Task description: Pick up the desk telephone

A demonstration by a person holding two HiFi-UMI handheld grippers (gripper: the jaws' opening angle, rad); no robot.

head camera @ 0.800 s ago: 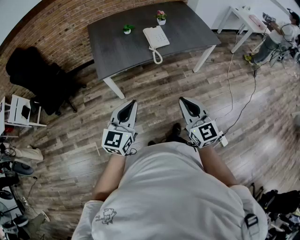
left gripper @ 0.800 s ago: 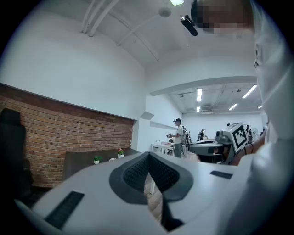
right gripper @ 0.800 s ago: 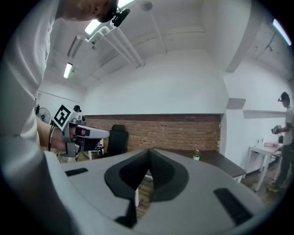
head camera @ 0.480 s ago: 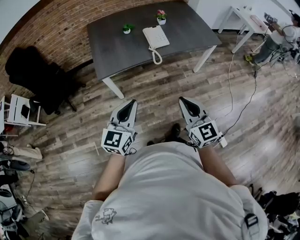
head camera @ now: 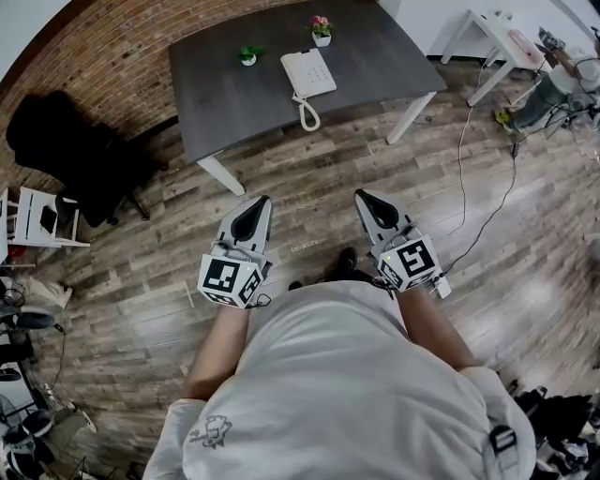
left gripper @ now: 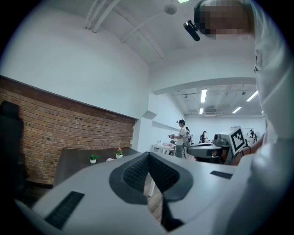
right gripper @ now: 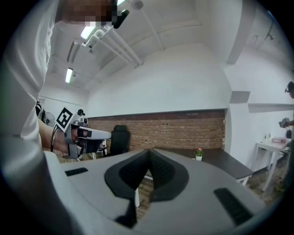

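A white desk telephone (head camera: 309, 73) lies on the dark grey desk (head camera: 234, 103) far ahead, its coiled cord (head camera: 307, 115) hanging over the front edge. My left gripper (head camera: 264, 200) is held level at waist height, shut and empty, well short of the desk. My right gripper (head camera: 358, 195) is beside it, also shut with nothing in it. In the left gripper view the jaws (left gripper: 148, 156) meet tip to tip, and the desk (left gripper: 76, 158) shows beyond. The right gripper view shows its closed jaws (right gripper: 148, 153) with the desk (right gripper: 220, 160) behind.
Two small potted plants (head camera: 248, 56) (head camera: 322, 29) stand on the desk behind the phone. A black office chair (head camera: 70, 159) is at the left by the brick wall. A white table (head camera: 497, 42) and floor cables (head camera: 469, 178) lie at the right. Wood floor lies between me and the desk.
The desk and telephone have shifted slightly up and left in the head view; both grippers stay shut and side by side.
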